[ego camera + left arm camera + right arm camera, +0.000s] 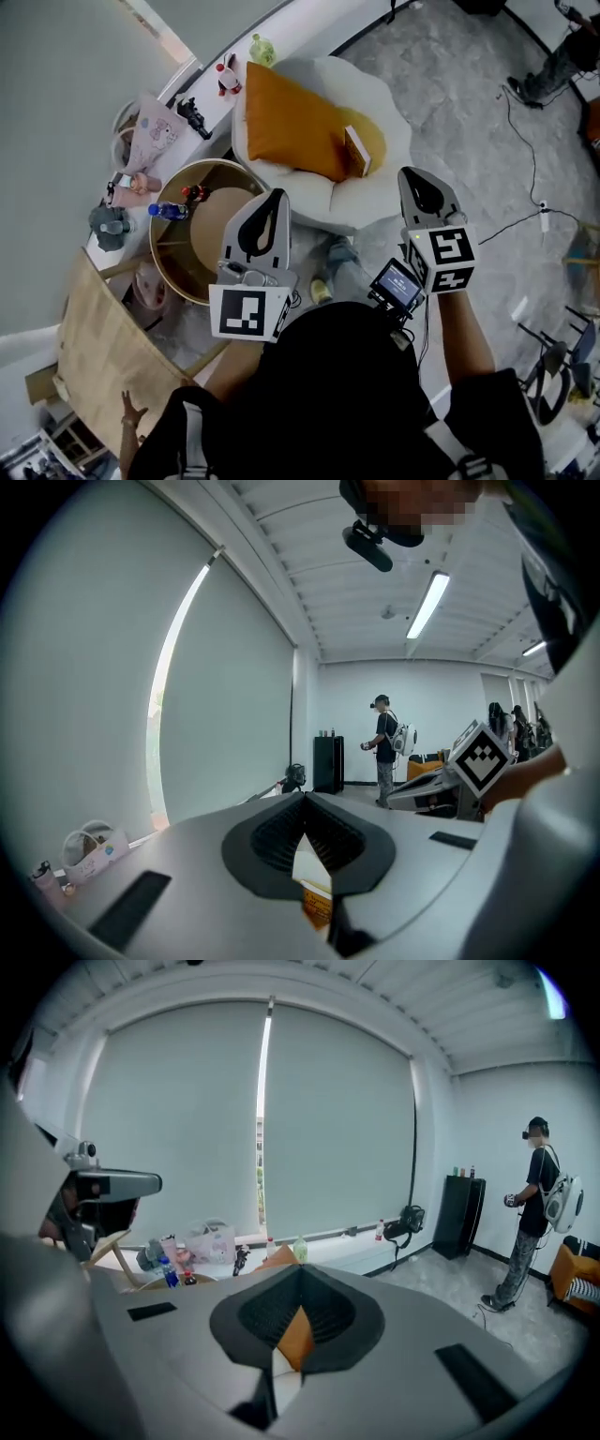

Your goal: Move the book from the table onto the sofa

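In the head view, the book (357, 150) stands on edge on the white sofa (375, 103), leaning against an orange cushion (291, 122). My left gripper (275, 194) hovers over the sofa's near edge, by the round table, with its jaws together and nothing in them. My right gripper (412, 172) is raised just right of the sofa, below the book and apart from it, also shut and empty. In the left gripper view the left gripper (305, 796) points level into the room. In the right gripper view the right gripper (300, 1267) has the orange cushion (296, 1337) showing below its tips.
A round wooden table (178, 253) with a blue bottle (169, 211) stands left of the sofa. The window sill (202, 89) holds toys and bottles. Cardboard (103, 356) lies at lower left. Cables (511, 141) run over the floor. A person (532, 1213) stands further off.
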Demonstrator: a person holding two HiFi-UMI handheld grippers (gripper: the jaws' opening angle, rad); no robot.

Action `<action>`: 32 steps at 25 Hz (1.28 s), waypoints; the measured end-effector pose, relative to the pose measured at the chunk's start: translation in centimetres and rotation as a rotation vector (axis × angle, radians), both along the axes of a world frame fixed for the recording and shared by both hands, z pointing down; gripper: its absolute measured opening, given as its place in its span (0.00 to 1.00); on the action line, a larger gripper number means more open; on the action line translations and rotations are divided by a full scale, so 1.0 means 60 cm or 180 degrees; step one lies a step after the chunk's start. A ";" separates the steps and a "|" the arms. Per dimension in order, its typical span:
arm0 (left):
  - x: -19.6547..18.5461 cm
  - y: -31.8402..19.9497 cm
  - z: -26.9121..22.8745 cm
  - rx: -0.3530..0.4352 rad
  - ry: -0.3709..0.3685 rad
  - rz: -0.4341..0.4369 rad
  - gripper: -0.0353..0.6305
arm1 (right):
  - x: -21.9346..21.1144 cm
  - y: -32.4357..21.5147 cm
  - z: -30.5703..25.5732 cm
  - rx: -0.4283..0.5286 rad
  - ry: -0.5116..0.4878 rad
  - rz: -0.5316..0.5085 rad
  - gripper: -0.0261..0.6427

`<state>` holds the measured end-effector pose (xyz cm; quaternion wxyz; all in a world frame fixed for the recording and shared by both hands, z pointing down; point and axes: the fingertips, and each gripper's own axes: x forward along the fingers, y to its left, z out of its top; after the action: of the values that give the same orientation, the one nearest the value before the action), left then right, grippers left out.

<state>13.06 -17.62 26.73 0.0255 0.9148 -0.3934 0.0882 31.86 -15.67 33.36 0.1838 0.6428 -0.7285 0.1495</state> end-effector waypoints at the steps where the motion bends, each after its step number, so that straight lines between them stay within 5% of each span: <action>1: -0.004 0.016 -0.011 0.0031 0.0039 0.0020 0.07 | -0.009 0.020 -0.020 0.0073 -0.0009 0.0003 0.06; 13: -0.015 0.169 -0.061 0.0100 0.0234 0.0068 0.07 | -0.061 0.199 -0.124 0.0316 -0.0039 -0.0047 0.06; 32: 0.053 0.202 -0.094 0.0256 0.0033 -0.0225 0.07 | 0.067 0.208 -0.181 0.0628 -0.0305 -0.0205 0.06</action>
<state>16.22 -5.51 21.07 -0.0062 0.9010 -0.4286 0.0666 35.87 -3.17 22.49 0.0893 0.6262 -0.7678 0.1017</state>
